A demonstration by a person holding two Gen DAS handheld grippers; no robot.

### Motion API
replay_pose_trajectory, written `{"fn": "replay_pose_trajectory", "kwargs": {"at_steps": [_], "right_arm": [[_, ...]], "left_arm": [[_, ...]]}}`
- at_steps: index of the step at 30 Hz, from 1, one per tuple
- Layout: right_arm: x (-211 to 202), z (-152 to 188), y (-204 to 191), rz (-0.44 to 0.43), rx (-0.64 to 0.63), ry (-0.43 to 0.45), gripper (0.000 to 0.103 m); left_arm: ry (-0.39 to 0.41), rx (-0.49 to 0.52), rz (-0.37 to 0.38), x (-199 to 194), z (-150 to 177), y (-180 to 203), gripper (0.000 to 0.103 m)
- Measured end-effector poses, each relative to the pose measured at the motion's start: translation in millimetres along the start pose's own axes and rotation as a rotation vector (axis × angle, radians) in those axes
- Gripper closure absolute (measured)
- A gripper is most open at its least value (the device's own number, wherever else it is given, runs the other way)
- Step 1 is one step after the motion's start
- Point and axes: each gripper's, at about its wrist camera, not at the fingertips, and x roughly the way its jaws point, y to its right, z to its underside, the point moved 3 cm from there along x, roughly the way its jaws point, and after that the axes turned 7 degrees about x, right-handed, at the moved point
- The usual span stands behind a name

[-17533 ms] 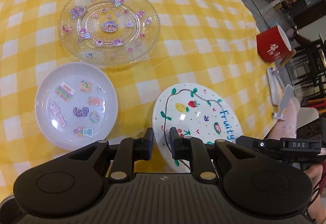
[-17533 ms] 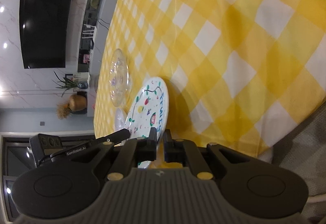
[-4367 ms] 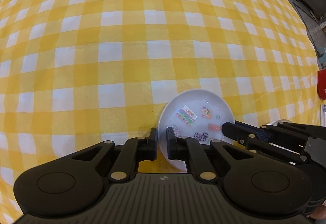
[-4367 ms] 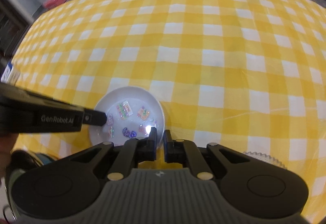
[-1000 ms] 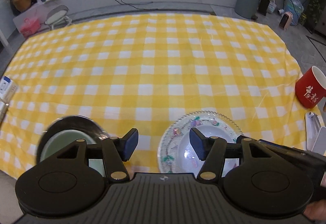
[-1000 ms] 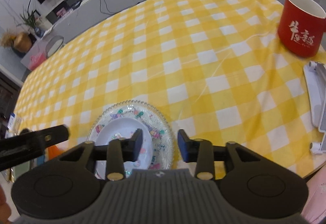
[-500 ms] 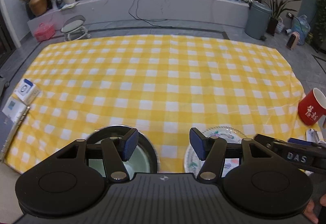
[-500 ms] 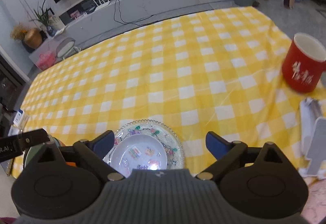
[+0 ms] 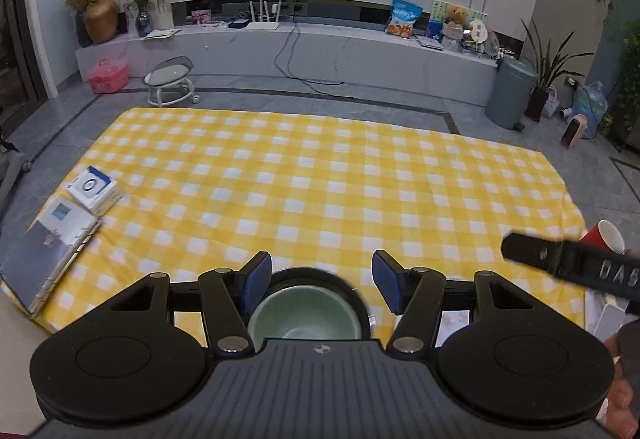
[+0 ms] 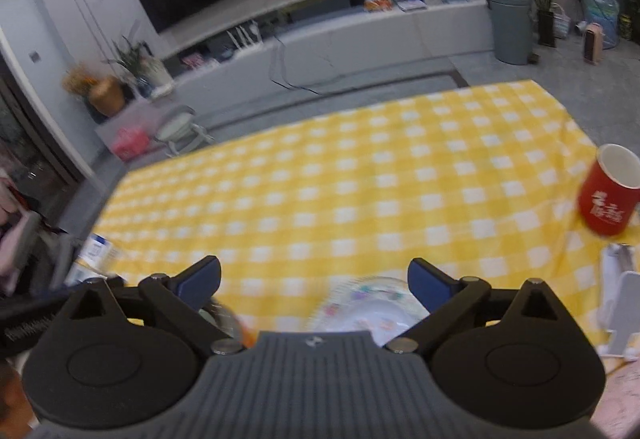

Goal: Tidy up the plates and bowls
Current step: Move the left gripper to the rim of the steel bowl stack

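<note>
Both tongs hang released: left gripper point(image 9: 322, 287) above the green bowl point(image 9: 306, 315), right gripper point(image 10: 314, 285), jaws opening, above the stacked plates point(image 10: 368, 309) beside that bowl; stacking seems finished; next probably withdrawing.

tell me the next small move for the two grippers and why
Probably just draw both back and stop. The left gripper hangs open above the green bowl, the right gripper's jaws are opening, empty, over the stacked glass plate. Nothing loose shows on the yellow cloth.
</note>
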Motion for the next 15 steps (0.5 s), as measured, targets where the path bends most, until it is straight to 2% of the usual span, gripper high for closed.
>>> {"fn": "replay_pose_trajectory", "kwargs": {"at_steps": [3, 6, 8, 11, 14, 15], "right_arm": [[5, 5, -20, -0.023, 0.019, -0.007, 0.005], [13, 14, -35, -0.017, 0.034, -0.017, 0.005], [20, 25, -44, -0.057, 0.035, -0.051, 0.005], [38, 43, -52, -0.124, 0.040, -0.158, 0.009], [59, 60, -56, -0.087, 0.024, -0.211, 0.016], [65, 65, -56, -0.065, 0.022, -0.225, 0.023]], "left_arm": [[-0.009, -0.002, -0.064, 2, 7, -16, 0.035], [-0.060, -0.005, -0.090, 14, 18, -31, 0.035], [-0.112, 0.005, -0.055, 25, 29, -40, 0.035], [-0.173, -0.016, -0.025, 43, 43, -53, 0.035], [-0.209, -0.069, 0.013, 58, 54, -62, 0.035], [-0.218, -0.083, 0.028, 62, 57, -65, 0.035]]}}
